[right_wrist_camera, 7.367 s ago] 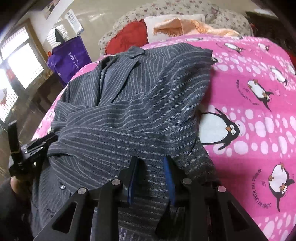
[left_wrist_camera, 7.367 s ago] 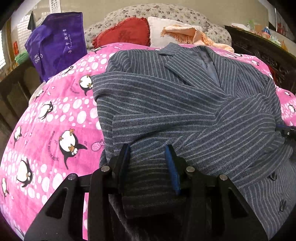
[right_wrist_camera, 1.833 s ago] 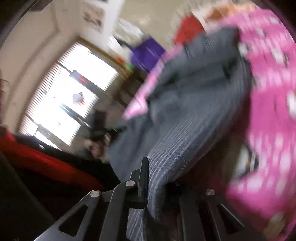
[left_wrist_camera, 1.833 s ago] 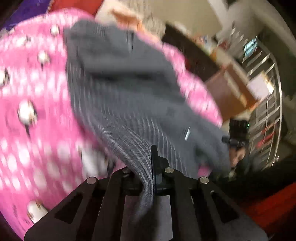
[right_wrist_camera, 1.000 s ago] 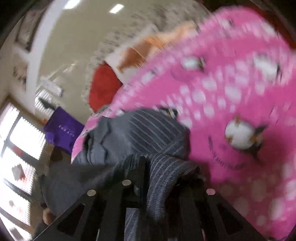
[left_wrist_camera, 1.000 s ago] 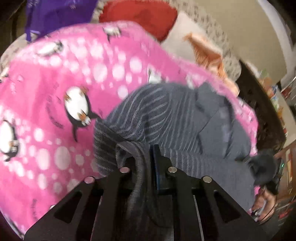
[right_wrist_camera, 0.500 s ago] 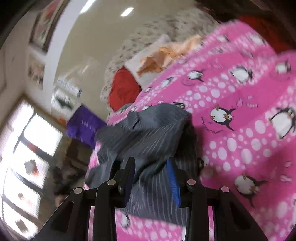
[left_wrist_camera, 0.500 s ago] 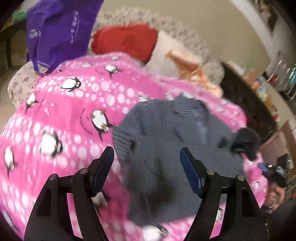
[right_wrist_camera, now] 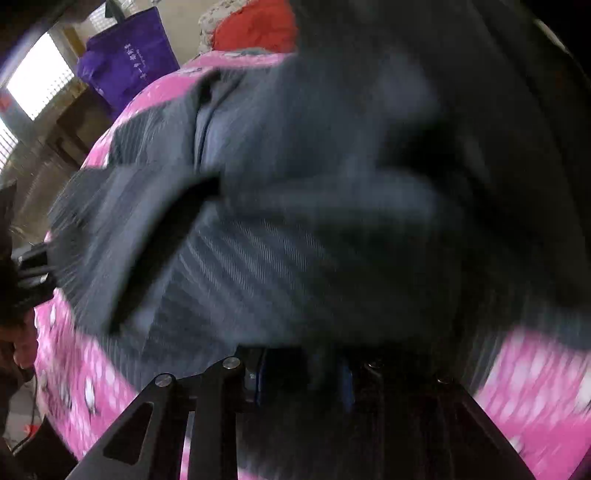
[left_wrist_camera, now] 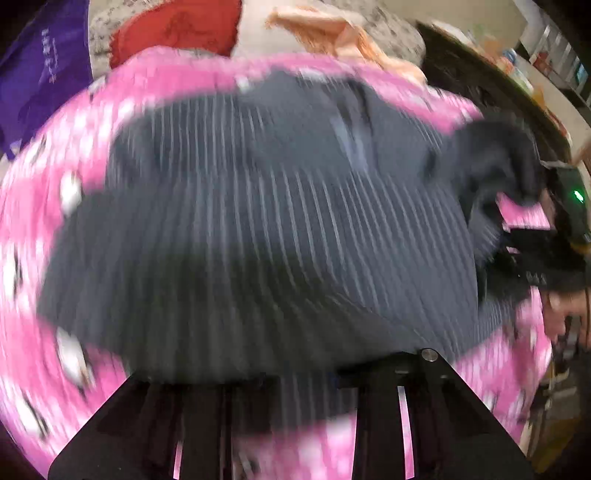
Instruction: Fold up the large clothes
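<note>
A grey pinstriped jacket (left_wrist_camera: 280,206) lies folded on the pink penguin blanket (left_wrist_camera: 29,229). Both views are blurred by motion. In the left wrist view the jacket's near edge covers my left gripper (left_wrist_camera: 295,373); its fingertips are hidden under the cloth. In the right wrist view the jacket (right_wrist_camera: 295,206) fills most of the frame and its edge drapes over my right gripper (right_wrist_camera: 303,373), whose blue pads show partly, a gap apart, with cloth between them. The right gripper also shows at the jacket's right edge in the left wrist view (left_wrist_camera: 546,254).
A red cushion (left_wrist_camera: 177,33), a white pillow with an orange cloth (left_wrist_camera: 332,33) and a purple bag (left_wrist_camera: 40,81) lie at the bed's far end. Dark wooden furniture (left_wrist_camera: 491,92) stands to the right. The purple bag (right_wrist_camera: 129,62) stands near a window.
Half a second ago both grippers were open above the folded jacket. Now both have dropped low to its near edge, and the cloth covers their fingers.
</note>
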The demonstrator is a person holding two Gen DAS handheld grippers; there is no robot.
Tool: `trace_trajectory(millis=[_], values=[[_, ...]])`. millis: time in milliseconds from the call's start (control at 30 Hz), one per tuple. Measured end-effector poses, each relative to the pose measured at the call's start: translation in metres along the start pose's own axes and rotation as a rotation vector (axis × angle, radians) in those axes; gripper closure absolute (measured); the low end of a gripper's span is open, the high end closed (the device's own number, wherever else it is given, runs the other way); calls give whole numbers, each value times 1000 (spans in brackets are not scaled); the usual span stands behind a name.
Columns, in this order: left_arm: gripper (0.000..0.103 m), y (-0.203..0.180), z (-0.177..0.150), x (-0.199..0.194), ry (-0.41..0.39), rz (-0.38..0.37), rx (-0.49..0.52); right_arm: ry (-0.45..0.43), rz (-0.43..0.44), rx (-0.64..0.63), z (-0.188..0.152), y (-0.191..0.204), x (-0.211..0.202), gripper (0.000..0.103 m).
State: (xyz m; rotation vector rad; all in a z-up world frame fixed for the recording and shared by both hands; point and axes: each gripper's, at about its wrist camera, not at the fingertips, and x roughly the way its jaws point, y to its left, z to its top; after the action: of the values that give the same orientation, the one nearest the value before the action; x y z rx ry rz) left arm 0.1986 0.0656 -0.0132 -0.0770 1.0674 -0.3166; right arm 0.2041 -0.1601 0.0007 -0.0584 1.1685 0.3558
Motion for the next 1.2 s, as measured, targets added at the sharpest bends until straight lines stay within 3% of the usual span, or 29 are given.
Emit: trace_trajectory(millis=[33,67,133,200,333,433,500,567,600,667,700,767,833,900,933,967,1000,1033,1100,1200], values=[[79,10,28,-4,-58,7,-50,-64,11,11,15,-2,-10,75],[79,17,41,-10,-101,19,-81,-194,69,61,32,-9,-31,75],[79,37,66,-32,-210,37,-206,-365,114,160,42,-24,-60,73],[76,42,67,-48,-276,15,-233,-436,147,209,36,-35,-81,73],[70,32,54,-51,-316,-26,-219,-473,95,161,12,-43,-90,73],[70,14,52,-32,-299,-49,-174,-467,128,194,4,-53,-81,73],[70,1,52,-15,-269,-50,-128,-428,179,177,-4,-47,-72,73],[70,2,45,8,-258,29,-75,-350,187,102,7,-36,-49,73],[70,12,37,26,-222,84,-98,-316,158,81,8,-35,-38,73],[70,26,22,40,-226,57,-111,-257,48,90,12,-52,-7,78],[70,26,15,37,-264,56,-81,-251,88,137,11,-64,2,79],[70,24,13,29,-240,71,-78,-291,195,265,10,-82,0,77],[70,33,12,6,-227,6,-126,-334,235,307,8,-83,-17,75],[70,48,7,-21,-268,2,-150,-392,216,296,-5,-84,-47,71],[68,54,3,-33,-287,8,-159,-417,198,295,-15,-86,-61,65],[53,63,-4,-46,-307,8,-176,-440,182,301,-29,-90,-75,49],[31,73,-13,-56,-319,1,-200,-456,173,317,-46,-94,-87,36],[27,83,-25,-64,-324,-10,-223,-467,165,334,-63,-98,-95,17],[26,95,-47,-71,-302,-6,-232,-488,160,392,-103,-106,-107,16],[26,102,-83,-68,-235,-27,-251,-450,238,467,-145,-114,-106,16]])
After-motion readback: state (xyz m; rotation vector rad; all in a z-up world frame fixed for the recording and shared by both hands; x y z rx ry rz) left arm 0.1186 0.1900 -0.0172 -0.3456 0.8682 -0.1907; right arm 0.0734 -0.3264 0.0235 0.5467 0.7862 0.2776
